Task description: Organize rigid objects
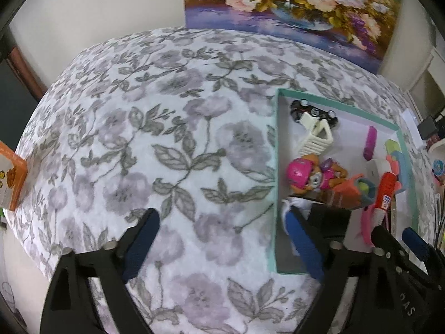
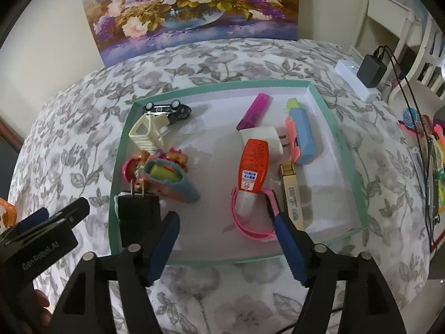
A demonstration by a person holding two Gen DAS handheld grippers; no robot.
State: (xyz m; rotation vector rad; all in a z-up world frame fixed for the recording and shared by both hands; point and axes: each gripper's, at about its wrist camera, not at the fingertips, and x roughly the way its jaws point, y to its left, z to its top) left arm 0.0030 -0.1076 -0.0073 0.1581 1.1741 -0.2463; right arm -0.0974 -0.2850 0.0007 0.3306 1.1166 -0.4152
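A teal-rimmed white tray lies on the flowered cloth and holds several small objects. Among them are a black toy car, a cream plastic piece, a pink-helmeted figurine, a black plug adapter, an orange glue bottle, a pink band and a magenta lighter. My right gripper stands open over the tray's near edge, nothing between its fingers. My left gripper is open over bare cloth left of the tray, its right finger above the tray's corner.
An orange box sits at the cloth's left edge. A flower painting leans on the back wall. A white power strip with a black adapter and cables lies at the right, beside colourful clutter.
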